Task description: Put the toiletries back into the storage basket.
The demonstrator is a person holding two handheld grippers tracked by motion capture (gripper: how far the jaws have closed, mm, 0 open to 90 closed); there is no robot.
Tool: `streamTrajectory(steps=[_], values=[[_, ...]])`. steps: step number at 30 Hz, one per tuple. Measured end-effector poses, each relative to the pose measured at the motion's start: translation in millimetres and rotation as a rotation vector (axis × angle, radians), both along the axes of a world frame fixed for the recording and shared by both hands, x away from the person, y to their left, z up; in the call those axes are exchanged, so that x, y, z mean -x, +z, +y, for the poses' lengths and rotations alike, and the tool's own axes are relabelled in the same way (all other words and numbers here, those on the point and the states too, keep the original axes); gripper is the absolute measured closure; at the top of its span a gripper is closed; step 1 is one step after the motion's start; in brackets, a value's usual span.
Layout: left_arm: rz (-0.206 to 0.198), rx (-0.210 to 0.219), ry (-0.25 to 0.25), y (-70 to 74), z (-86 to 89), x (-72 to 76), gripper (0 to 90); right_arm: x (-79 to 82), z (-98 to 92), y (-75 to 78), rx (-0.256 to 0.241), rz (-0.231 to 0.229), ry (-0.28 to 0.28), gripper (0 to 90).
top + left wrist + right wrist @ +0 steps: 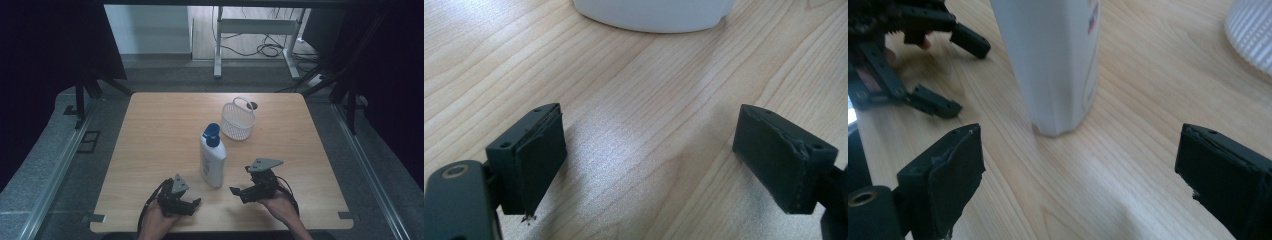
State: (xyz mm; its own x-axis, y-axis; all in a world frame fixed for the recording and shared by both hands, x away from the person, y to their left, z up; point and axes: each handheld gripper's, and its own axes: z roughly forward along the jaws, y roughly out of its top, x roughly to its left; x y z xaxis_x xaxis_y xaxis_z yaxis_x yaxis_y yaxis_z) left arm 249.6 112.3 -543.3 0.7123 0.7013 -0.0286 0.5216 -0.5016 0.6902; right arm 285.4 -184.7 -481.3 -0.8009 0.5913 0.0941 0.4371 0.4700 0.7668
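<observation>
- In the high view the left claw (pixel 192 204) sits at the bottom edge of the frame, left of centre, held in a hand (pixel 157 220) that comes up from below; its jaws are spread and hold nothing.
- The right claw (pixel 240 192) sits at lower centre-right in the same view, held by the other hand (pixel 280 205), its jaws also spread and empty, pointing left toward the bottle.
- The white bottle (pixel 212 161) with a blue cap (pixel 212 134) stands upright on the table (pixel 155 140), at the middle of the frame, between the two claws and a little above them.
- In the left claw's own view (pixel 649 165) bare wood lies between the wide-apart jaws, and the bottle's white base (pixel 654 15) shows at the top edge, clear of them.
- In the right claw's own view (pixel 1078 175) the bottle (pixel 1053 65) rises at upper centre, beyond the jaw tips and not touched by them; the left claw (pixel 943 75) shows at upper left.
- A white ribbed basket (pixel 238 120) with a loop handle stands above and right of the bottle, near it but apart; its edge shows at the upper right of the right claw's view (pixel 1250 35).
</observation>
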Motion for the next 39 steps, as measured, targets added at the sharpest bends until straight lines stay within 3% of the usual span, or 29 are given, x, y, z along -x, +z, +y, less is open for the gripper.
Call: streamTrajectory(steps=[17,39], values=[[-0.001,-0.002,-0.004,0.0,0.2,-0.3,13.1,-7.7,26.9,29.0,-0.021,-0.042,0.033,7.6],[0.000,-0.003,-0.004,0.1,0.2,-0.3,13.1,-27.3,64.3,48.8,-0.030,-0.057,-0.001,12.9]])
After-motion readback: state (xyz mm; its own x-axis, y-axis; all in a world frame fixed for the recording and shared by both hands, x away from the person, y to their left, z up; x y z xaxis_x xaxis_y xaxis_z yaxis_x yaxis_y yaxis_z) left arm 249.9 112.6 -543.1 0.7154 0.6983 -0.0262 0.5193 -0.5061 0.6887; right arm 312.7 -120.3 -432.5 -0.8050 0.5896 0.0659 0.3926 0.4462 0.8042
